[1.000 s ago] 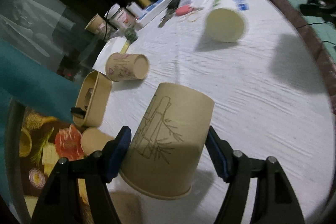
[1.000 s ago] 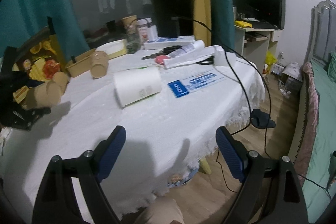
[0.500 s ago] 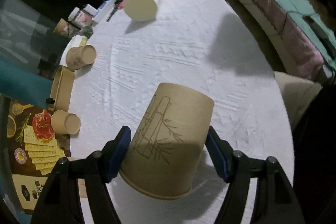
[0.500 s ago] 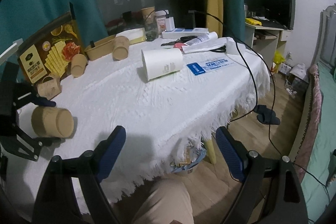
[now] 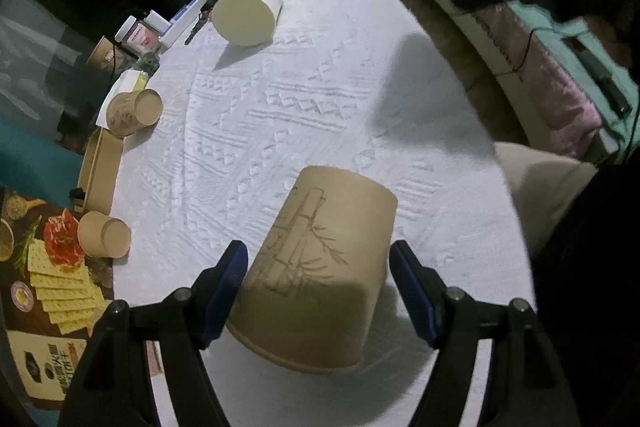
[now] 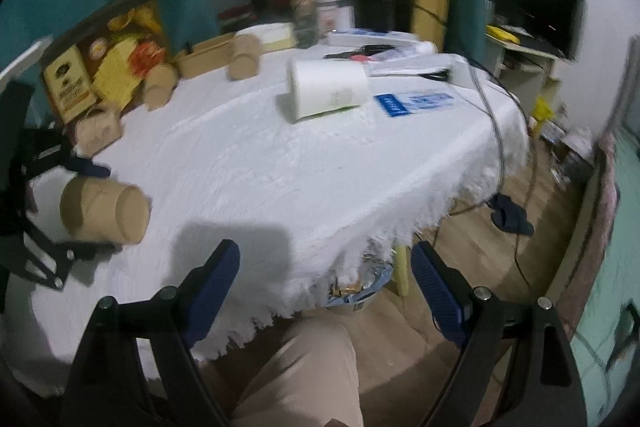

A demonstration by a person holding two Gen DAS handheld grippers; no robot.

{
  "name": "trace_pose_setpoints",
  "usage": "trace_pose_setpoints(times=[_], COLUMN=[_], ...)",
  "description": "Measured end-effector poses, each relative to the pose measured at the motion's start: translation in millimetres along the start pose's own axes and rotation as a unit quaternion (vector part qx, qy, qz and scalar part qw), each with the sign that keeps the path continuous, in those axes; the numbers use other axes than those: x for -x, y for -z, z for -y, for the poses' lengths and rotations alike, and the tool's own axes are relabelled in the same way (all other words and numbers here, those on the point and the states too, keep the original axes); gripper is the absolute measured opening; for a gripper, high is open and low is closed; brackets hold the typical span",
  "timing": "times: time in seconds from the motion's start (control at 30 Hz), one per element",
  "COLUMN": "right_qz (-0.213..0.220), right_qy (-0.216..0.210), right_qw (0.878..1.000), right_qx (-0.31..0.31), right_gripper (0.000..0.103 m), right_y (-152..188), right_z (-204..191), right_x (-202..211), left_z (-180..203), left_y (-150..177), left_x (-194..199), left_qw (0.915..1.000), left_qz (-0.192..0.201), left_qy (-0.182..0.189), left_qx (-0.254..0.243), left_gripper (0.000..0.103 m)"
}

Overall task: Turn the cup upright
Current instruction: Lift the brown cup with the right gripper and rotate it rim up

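A brown paper cup with a bamboo drawing (image 5: 316, 267) is held between the fingers of my left gripper (image 5: 320, 283), tilted with its base pointing away and its rim toward the camera, just above the white tablecloth (image 5: 304, 99). It also shows in the right wrist view (image 6: 104, 213), lying sideways in the left gripper at the table's left edge. My right gripper (image 6: 326, 287) is open and empty, hanging over the table's near edge above my knee.
A large white cup (image 5: 248, 11) lies on its side at the far middle. Two small brown cups (image 5: 134, 111) (image 5: 104, 235) lie on their sides along the left, beside a paper bowl (image 5: 98, 171) and a cracker box (image 5: 52, 291). Bottles and papers crowd the far edge.
The left gripper has stayed shut on the cup while swinging slightly; the scene behind it shifted. The right gripper has drifted, its view now blurred and lower over the table edge.
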State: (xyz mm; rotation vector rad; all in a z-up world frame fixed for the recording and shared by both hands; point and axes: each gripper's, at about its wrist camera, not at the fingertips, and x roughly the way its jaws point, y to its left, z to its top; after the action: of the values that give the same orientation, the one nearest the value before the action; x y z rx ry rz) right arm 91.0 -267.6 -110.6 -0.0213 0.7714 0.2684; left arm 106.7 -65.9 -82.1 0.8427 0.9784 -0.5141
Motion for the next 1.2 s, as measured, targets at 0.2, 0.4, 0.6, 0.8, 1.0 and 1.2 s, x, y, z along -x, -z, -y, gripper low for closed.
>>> trace_pose_setpoints(times=[0.2,0.4,0.6,0.8,1.0,1.2], right_qz=[-0.002,0.024,-0.028,-0.081,-0.139,-0.181], right_qy=[-0.058,-0.144,-0.208,-0.217,-0.209,-0.169], right_qw=[0.996,0.977,0.946,0.911,0.864,0.831], right_qx=[0.064,0.156,0.248,0.341,0.437,0.497], right_gripper=[0.086,0.086,0.086,0.086,0.086,0.086], right_y=[-25,-57,-78,-79,-66,-59], right_z=[-18,-57,-110,-170,-214,-240], right_x=[0,9,-7,-28,-46,-65], left_z=[-1,-4,-29,-38,-34,-19], left_y=[6,24,60,117,174,199], left_x=[21,52,92,106,100,89], left_qw=[0.9996,0.9987,0.9855,0.9398,0.8911,0.8815], left_qz=[0.015,0.015,0.068,0.088,0.095,0.091], left_qy=[-0.004,-0.036,-0.020,-0.057,-0.034,-0.021], left_qx=[0.023,0.032,0.154,0.325,0.443,0.463], left_gripper=[0.073,0.073,0.073,0.073,0.073,0.073])
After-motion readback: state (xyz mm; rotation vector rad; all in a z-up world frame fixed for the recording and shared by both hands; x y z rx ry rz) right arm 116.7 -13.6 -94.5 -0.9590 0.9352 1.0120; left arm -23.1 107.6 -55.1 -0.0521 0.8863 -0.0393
